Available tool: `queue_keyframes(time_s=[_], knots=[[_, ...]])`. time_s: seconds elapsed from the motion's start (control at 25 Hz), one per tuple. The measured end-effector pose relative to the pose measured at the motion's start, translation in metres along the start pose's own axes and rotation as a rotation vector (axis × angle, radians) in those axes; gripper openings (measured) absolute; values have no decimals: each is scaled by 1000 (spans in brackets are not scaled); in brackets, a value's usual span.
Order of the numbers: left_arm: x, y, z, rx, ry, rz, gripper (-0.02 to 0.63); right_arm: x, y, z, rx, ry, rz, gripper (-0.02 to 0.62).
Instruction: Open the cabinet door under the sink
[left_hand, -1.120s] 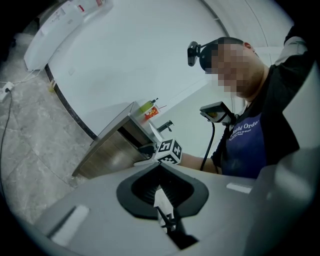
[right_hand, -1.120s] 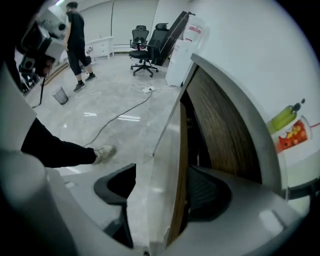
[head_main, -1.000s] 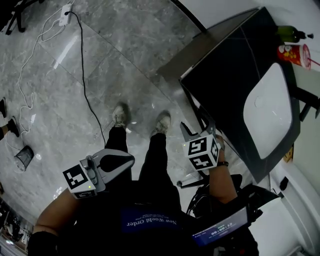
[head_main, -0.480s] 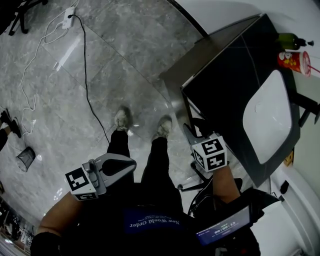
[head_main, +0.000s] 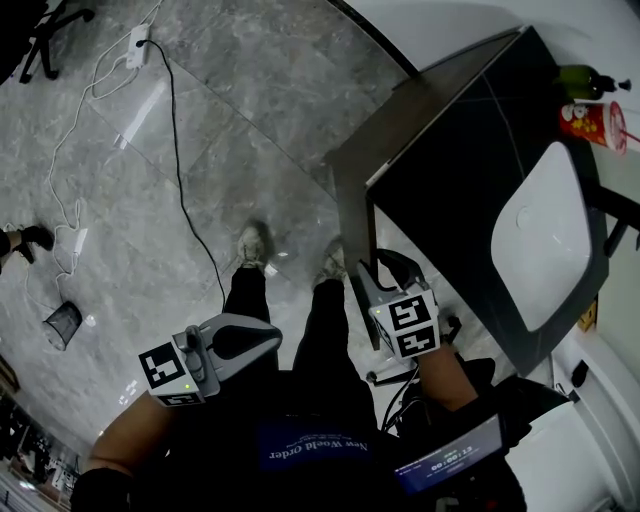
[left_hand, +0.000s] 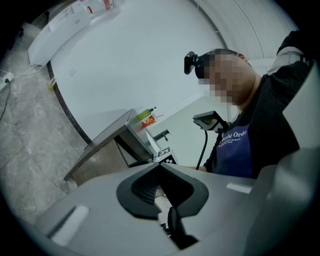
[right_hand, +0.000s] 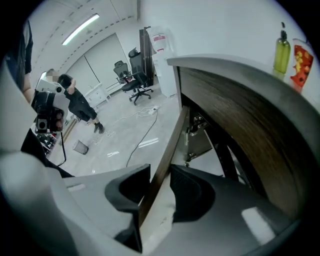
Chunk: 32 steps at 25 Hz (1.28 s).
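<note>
Cabinet door (head_main: 352, 230) under the sink (head_main: 545, 240) stands ajar, its edge clamped in the right gripper (right_hand: 160, 175), jaws just closed; next likely comes a steady outward pull.

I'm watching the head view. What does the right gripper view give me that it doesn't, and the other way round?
Right gripper view only: the right tool, whose jaws have just been closing, pinches the edge of the cabinet door; a hinge shows inside. Head view only: the white sink basin, the left tool away from the cabinet, the person's shoes. Both: the ajar door, the green bottle and the red cup.
</note>
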<state>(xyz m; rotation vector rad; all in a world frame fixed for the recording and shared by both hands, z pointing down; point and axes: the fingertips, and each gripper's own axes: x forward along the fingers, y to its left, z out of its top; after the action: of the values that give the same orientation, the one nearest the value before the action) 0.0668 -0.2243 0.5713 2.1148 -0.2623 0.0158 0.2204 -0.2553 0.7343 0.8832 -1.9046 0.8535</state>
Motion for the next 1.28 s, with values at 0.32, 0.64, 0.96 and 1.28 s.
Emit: queue_keyframes(time_s=[0.32, 0.64, 0.96, 1.28], knots=[[-7, 5, 5, 11, -31, 8, -6, 3, -1, 0, 33, -10, 7, 123], [-13, 3, 6, 12, -34, 2, -6, 8, 18, 7, 90, -18, 80, 141], [-23, 4, 9, 21, -49, 14, -6, 11, 25, 11, 163, -26, 77, 149], [-28, 1, 5, 23, -58, 9, -6, 19, 40, 22, 203, -46, 106, 166]])
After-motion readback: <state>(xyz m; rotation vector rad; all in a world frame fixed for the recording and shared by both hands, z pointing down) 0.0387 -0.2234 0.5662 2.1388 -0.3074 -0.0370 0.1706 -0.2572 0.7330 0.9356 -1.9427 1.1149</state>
